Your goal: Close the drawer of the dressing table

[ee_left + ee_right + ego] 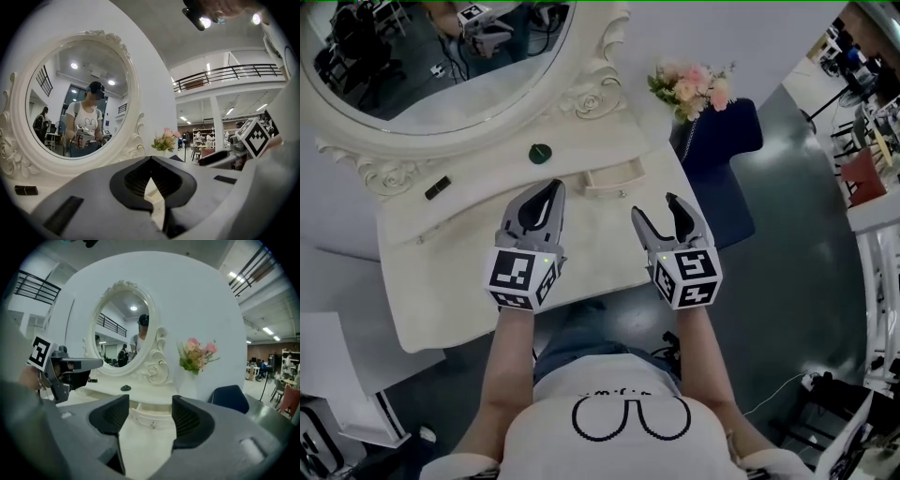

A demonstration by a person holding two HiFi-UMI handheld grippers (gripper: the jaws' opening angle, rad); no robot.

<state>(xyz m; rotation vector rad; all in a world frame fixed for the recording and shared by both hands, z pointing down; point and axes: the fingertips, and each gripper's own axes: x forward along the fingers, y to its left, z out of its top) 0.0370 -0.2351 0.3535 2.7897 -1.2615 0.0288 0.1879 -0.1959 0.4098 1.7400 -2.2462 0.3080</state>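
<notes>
The white dressing table (441, 281) stands under an oval mirror (441, 66). Its small drawer (614, 176) sticks out a little from the raised shelf below the mirror's right side. My left gripper (551, 190) hovers over the tabletop just left of the drawer, jaws together with nothing between them. My right gripper (656, 208) is a short way in front of the drawer's right end, its jaws apart and empty. In the right gripper view the drawer front (152, 418) with its small knob shows between the open jaws of that gripper (150, 411). The left gripper (151, 160) points towards the mirror.
A dark green round lid (541, 154) and a small black item (438, 187) lie on the shelf. Pink flowers (694, 86) stand at the table's right end, beside a blue chair (727, 141). A white rack (877, 253) stands at the far right.
</notes>
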